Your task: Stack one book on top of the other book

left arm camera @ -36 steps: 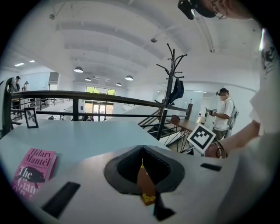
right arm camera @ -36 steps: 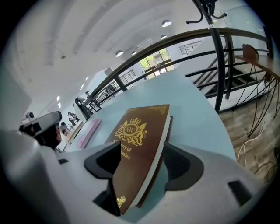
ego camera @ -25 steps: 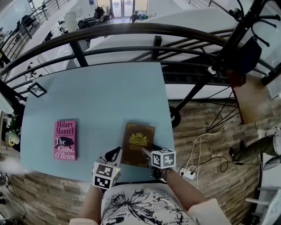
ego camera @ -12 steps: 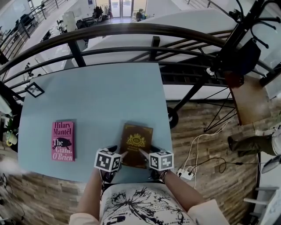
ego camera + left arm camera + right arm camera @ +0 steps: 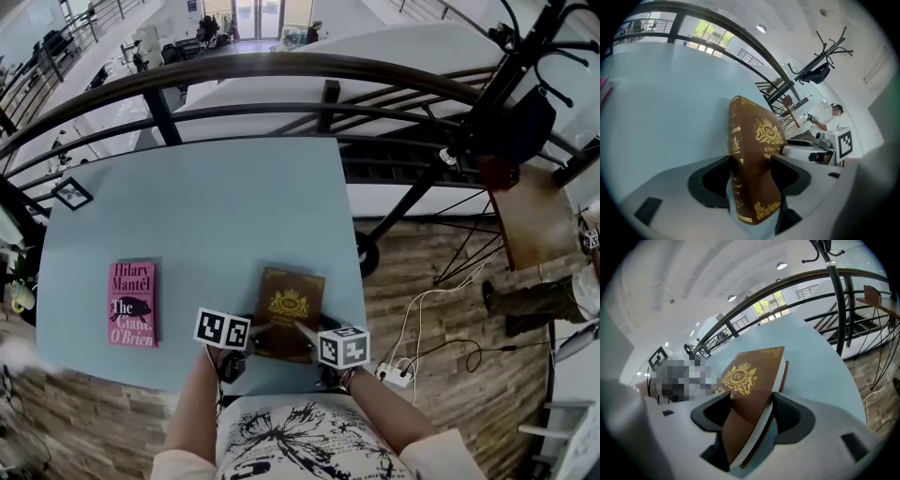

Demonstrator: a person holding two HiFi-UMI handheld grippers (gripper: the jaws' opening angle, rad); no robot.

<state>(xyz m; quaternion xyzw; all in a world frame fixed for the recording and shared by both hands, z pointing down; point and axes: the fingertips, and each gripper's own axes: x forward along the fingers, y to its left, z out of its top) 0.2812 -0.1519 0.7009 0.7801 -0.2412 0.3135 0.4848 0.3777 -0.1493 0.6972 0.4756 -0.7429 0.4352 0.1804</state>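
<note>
A brown book [image 5: 289,309] with a gold crest lies on the pale blue table [image 5: 206,206] near its front edge. A pink book [image 5: 132,304] lies flat to its left, well apart. My left gripper [image 5: 256,330] straddles the brown book's [image 5: 754,154] near-left corner. The left gripper's [image 5: 750,161] jaws are opening, with the spine between them. At the near-right corner my right gripper [image 5: 302,330] is shut on the brown book [image 5: 750,376]. There the cover and page edge sit between the right gripper's [image 5: 751,401] jaws.
A small framed picture [image 5: 72,193] lies at the table's far left. A dark curved railing [image 5: 234,70] runs behind the table. A coat stand [image 5: 506,84], floor cables with a power strip [image 5: 394,372] and a person's legs [image 5: 534,300] are to the right.
My left gripper moved from the table's front edge onto the brown book's near-left corner and rolled as it went. The right gripper and both books kept still.
</note>
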